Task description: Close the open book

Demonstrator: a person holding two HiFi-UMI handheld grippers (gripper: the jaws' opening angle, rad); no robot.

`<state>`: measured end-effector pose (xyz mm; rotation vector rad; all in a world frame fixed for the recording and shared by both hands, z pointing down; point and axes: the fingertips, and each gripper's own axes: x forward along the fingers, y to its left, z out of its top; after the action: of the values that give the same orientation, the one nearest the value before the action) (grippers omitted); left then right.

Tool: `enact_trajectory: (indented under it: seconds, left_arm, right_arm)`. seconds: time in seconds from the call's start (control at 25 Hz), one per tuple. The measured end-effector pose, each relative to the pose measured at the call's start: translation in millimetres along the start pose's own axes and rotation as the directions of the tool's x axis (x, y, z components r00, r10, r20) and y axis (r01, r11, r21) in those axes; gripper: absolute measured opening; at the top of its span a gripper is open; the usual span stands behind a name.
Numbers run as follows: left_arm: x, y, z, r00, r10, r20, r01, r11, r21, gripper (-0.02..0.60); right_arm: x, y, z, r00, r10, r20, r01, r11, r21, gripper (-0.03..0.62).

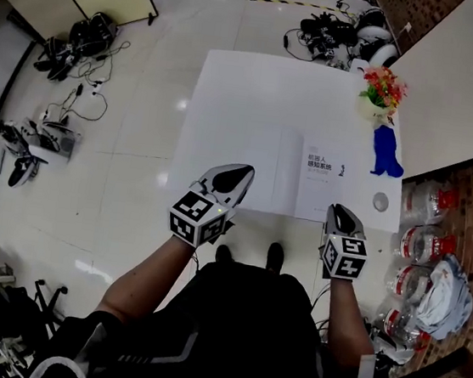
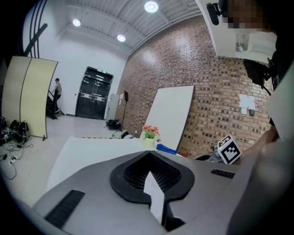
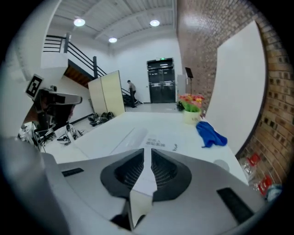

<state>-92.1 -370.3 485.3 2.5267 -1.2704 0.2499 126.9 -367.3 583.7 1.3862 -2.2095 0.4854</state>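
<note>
On the white table (image 1: 233,81), head view: the open book (image 1: 294,170) lies flat, right of centre. Its spine runs 12-to-6, with the blank half at 9 o'clock of the spine and the printed title half at 3 o'clock. Its near edge looks about flush with the table's 6 o'clock edge, so no spare room there. The left gripper (image 1: 240,174) points to 1 o'clock, tip over the blank half's outer edge; I can't tell whether it touches. Its jaws meet at the tips with nothing visibly held, and only white surface shows through the wedge behind them. The right gripper (image 1: 342,210) points to 12, tip at the title half's near right corner. Its jaws are nearly together with a thin slit and nothing in it; its own view sees the book straight ahead through that slit. Both tongs are at the book, one per half, so neither is clearly nearer. My read is that the close is a fold across the spine, along the 9-to-3 line. If the blank half is the inside cover, the left gripper is the one placed to lift that edge and swing it toward 3. Bare table at 9 and 12 o'clock gives plenty of room. At 2 o'clock of the book are a blue cloth (image 1: 386,153) and a flower pot (image 1: 380,92), and a grey disc (image 1: 380,202) sits just beside at 3. All three are clear of the book's footprint, but keep the swing tight on that side.
</note>
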Motion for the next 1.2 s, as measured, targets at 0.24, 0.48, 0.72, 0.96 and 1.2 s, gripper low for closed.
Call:
enact_trajectory:
  seconds: [0.24, 0.48, 0.72, 0.96, 1.2]
  left_arm:
    - [-38, 29, 4, 0.993, 0.110, 0.050, -0.108, 0.993, -0.036, -0.005]
    - [-80, 58, -13, 0.976, 0.214, 0.045, -0.209, 0.974, -0.090, -0.005]
    - [-97, 68, -46, 0.967, 0.255, 0.012, -0.252, 0.959, -0.131, -0.005]
    - [-112, 76, -83, 0.957, 0.286, -0.049, -0.290, 0.938, -0.189, -0.005]
    - [-122, 79, -104, 0.953, 0.293, -0.077, -0.303, 0.928, -0.218, -0.005]
  right_arm:
    - [18, 68, 55, 0.989, 0.147, 0.029, -0.140, 0.975, -0.175, 0.017]
    - [44, 162, 49, 0.951, 0.252, -0.179, -0.309, 0.756, -0.577, 0.093]
    - [72, 221, -7, 0.904, 0.242, -0.352, -0.428, 0.488, -0.761, 0.172]
    - [89, 250, -66, 0.882, 0.148, -0.447, -0.470, 0.213, -0.857, 0.175]
    - [108, 260, -90, 0.915, 0.077, -0.396, -0.404, 0.144, -0.903, 0.173]
